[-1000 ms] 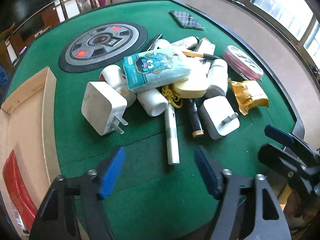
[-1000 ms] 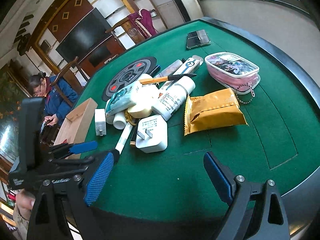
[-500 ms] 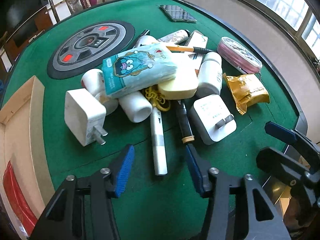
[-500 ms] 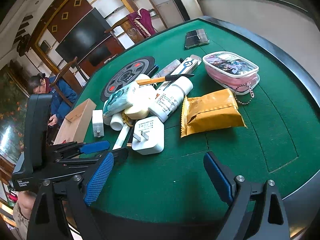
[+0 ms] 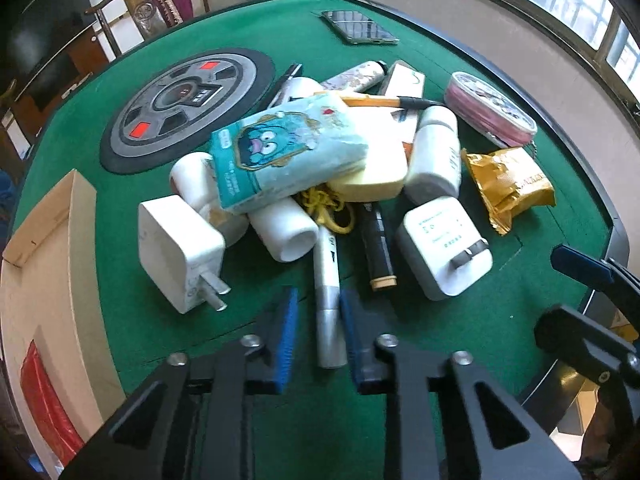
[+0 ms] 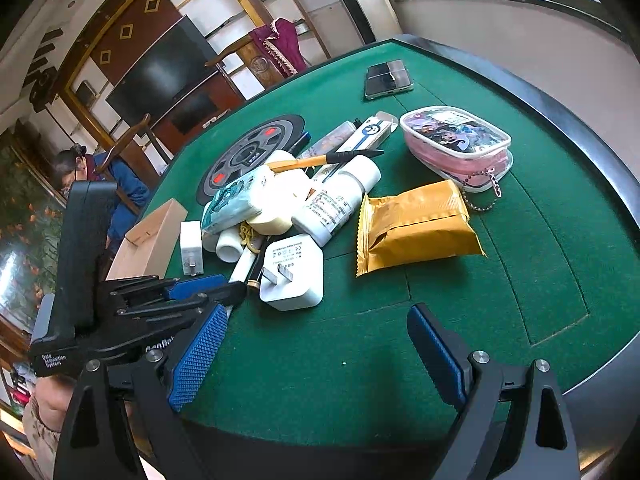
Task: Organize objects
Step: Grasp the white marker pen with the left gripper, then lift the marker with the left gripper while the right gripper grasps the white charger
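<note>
A pile of small objects lies on the green felt table (image 5: 400, 420). A white marker (image 5: 328, 288) sticks out of the pile toward me. My left gripper (image 5: 319, 294) straddles its near end and its jaws are closing. The right pad (image 5: 352, 332) is at the marker's side, and a thin strip of felt still shows by the left pad. From the right wrist view the left gripper (image 6: 208, 290) sits low at the pile's near left edge. My right gripper (image 6: 316, 344) hangs open over bare felt with nothing between its fingers.
The pile holds two white chargers (image 5: 176, 252) (image 5: 444, 252), a blue tissue pack (image 5: 280, 152), a black pen (image 5: 378, 248) and white bottles. A gold pouch (image 6: 416, 224), a pink pencil case (image 6: 456, 140) and a phone (image 6: 388, 78) lie further right. A cardboard box (image 5: 44, 248) stands left. A person (image 6: 80, 176) sits beyond the table.
The left gripper's jaws have narrowed from wide apart to close around the white marker's end, and it has come nearer the pile. The right gripper has stayed where it was.
</note>
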